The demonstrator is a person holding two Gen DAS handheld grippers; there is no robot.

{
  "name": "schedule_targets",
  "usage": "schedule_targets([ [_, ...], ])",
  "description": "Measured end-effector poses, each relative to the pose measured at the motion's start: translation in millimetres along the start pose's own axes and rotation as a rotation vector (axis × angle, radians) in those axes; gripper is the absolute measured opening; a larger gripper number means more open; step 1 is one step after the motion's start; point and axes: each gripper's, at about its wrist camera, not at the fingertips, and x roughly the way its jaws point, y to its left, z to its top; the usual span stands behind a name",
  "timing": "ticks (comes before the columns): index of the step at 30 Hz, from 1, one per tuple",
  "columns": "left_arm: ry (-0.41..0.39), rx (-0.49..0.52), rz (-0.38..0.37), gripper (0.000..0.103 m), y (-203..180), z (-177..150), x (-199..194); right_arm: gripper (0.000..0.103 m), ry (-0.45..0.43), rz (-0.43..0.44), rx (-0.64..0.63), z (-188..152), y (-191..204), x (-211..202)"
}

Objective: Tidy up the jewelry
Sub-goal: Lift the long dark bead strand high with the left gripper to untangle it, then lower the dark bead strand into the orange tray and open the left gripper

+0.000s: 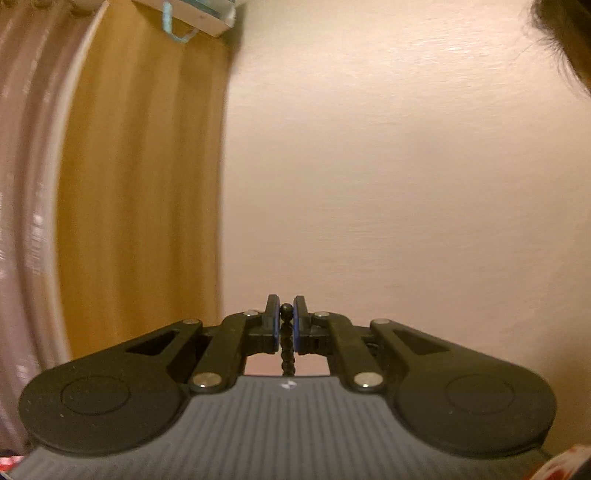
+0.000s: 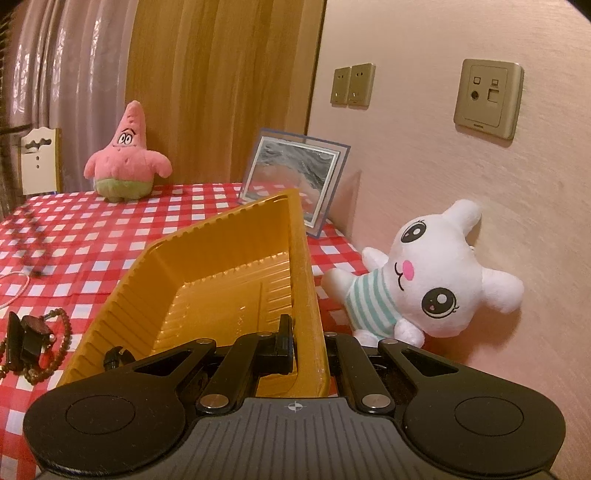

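My left gripper (image 1: 287, 310) is held up in front of a bare wall, shut on a string of black beads (image 1: 287, 334) that hangs down between its blue pads. In the right wrist view, my right gripper (image 2: 306, 332) is shut on the right-hand wall of a yellow plastic tray (image 2: 207, 258), which sits tilted over the red checked tablecloth (image 2: 110, 229). A small black item (image 2: 114, 358) lies in the tray's near left corner. Left of the tray, a brown bead bracelet (image 2: 62, 332) lies with a dark clip-like piece (image 2: 29, 339).
A pink cord loop (image 2: 14, 284) and a blurred dark chain (image 2: 29, 240) lie at the table's left. A pink star plush (image 2: 125, 158), a framed picture (image 2: 295, 177) and a white bunny plush (image 2: 424, 273) stand along the wall. A person's hair (image 1: 565, 33) shows top right.
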Motion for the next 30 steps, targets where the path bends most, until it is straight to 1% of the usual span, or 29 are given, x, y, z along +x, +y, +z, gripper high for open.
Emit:
schedule_targets([
  [2, 0.015, -0.023, -0.047, 0.006, -8, -8, 16, 0.004, -0.005, 0.0, 0.0, 0, 0, 0],
  [4, 0.055, -0.06, -0.098, 0.006, -15, -23, 36, 0.004, -0.008, 0.001, 0.006, 0, 0, 0],
  [6, 0.115, -0.098, -0.136, 0.006, -22, -44, 58, 0.004, -0.01, 0.001, 0.01, -1, 0, 0],
  [8, 0.185, -0.136, -0.152, 0.006, -29, -67, 79, 0.004, -0.012, 0.001, 0.013, -1, 0, -1],
  [12, 0.34, -0.213, -0.178, 0.006, -40, -123, 121, 0.004, -0.009, 0.001, 0.02, -3, -1, -3],
  [17, 0.542, -0.289, -0.156, 0.006, -48, -200, 164, 0.004, 0.001, -0.001, 0.034, -7, -3, -4],
  [18, 0.57, -0.298, -0.157, 0.006, -52, -215, 164, 0.004, 0.002, -0.001, 0.034, -8, -3, -4],
  [21, 0.64, -0.33, -0.138, 0.006, -44, -250, 174, 0.004, 0.005, -0.001, 0.04, -10, -4, -4],
  [23, 0.693, -0.349, -0.125, 0.006, -43, -267, 186, 0.004, 0.005, -0.001, 0.044, -11, -4, -4],
  [27, 0.769, -0.374, -0.106, 0.006, -47, -296, 186, 0.004, 0.008, -0.001, 0.051, -12, -5, -4],
  [30, 0.81, -0.378, -0.087, 0.006, -48, -313, 184, 0.004, 0.01, -0.001, 0.056, -13, -5, -4],
])
